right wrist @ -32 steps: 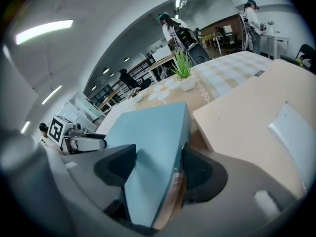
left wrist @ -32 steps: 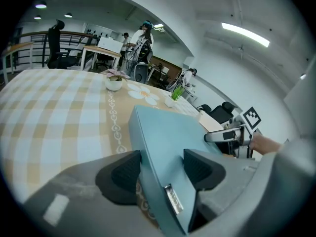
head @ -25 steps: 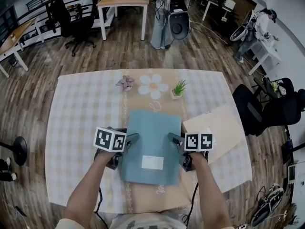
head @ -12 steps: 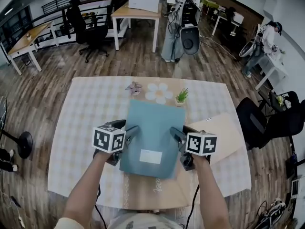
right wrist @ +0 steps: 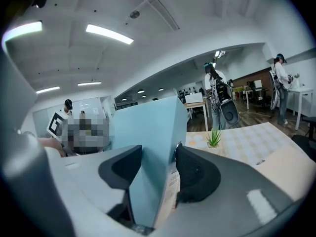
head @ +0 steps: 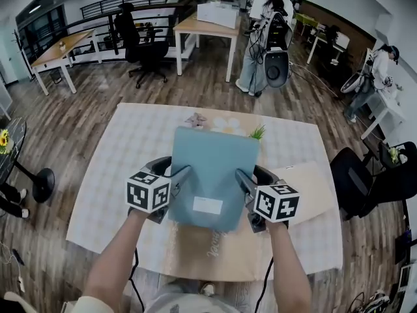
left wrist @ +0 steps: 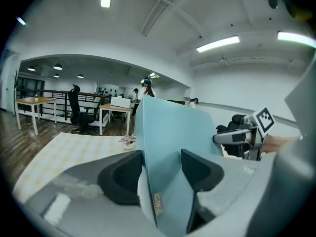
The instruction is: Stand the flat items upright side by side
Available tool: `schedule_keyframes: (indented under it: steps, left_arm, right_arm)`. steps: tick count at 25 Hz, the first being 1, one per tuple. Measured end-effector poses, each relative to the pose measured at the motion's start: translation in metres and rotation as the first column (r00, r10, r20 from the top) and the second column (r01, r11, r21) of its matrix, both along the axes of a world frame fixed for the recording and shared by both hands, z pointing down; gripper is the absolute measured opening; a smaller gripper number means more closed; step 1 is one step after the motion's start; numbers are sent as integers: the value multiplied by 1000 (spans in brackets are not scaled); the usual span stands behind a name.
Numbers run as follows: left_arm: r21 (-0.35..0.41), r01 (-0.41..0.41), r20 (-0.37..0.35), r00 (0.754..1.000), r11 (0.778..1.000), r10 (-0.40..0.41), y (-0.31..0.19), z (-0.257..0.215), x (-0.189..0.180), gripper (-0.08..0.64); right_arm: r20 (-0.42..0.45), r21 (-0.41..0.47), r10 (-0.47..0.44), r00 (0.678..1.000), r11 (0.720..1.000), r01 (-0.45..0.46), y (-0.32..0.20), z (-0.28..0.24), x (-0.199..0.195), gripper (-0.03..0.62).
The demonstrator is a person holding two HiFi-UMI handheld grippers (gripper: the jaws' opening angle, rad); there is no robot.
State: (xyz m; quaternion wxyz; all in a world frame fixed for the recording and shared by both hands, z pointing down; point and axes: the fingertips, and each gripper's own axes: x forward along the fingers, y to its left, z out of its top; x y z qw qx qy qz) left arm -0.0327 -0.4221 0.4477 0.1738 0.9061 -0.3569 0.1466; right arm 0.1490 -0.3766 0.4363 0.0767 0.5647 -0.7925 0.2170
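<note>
A flat light-blue folder (head: 212, 175) with a white label is held up off the checked table (head: 111, 155), its far edge tilted upward. My left gripper (head: 178, 175) is shut on its left edge and my right gripper (head: 242, 178) on its right edge. In the left gripper view the folder (left wrist: 168, 132) stands on edge between both dark pads (left wrist: 123, 177). The right gripper view shows the folder (right wrist: 148, 132) and its paper contents pinched between the pads (right wrist: 195, 174); these jaws have just been closing on it. A tan flat folder (head: 306, 188) lies on the table to the right.
A small potted plant (head: 258, 133) and a pink flower ornament (head: 195, 120) sit at the table's far edge, just behind the folder. A black office chair (head: 365, 181) stands right of the table. Desks, chairs and standing people (head: 264, 38) fill the room beyond.
Both grippers have risen with the blue folder, which lay flat on the table and now hangs tilted up between them, covering the white flower mat.
</note>
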Motion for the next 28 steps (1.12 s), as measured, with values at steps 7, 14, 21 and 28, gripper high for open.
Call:
schedule_keyframes:
  steps: [7, 14, 21, 28]
  left_arm:
    - [59, 44, -4, 999, 997, -44, 32, -14, -16, 259]
    - [102, 76, 7, 997, 992, -77, 69, -22, -28, 259]
    - [116, 102, 21, 994, 988, -105, 98, -23, -39, 259]
    - [133, 117, 31, 992, 984, -122, 122, -20, -45, 259]
  right_arm:
    - [-69, 102, -51, 996, 993, 58, 31, -18, -15, 215]
    - [-123, 152, -93, 988, 982, 112, 68, -28, -28, 210]
    - [-179, 174, -145, 973, 969, 177, 97, -30, -39, 209]
    - [-228, 178, -207, 951, 952, 250, 123, -29, -46, 209]
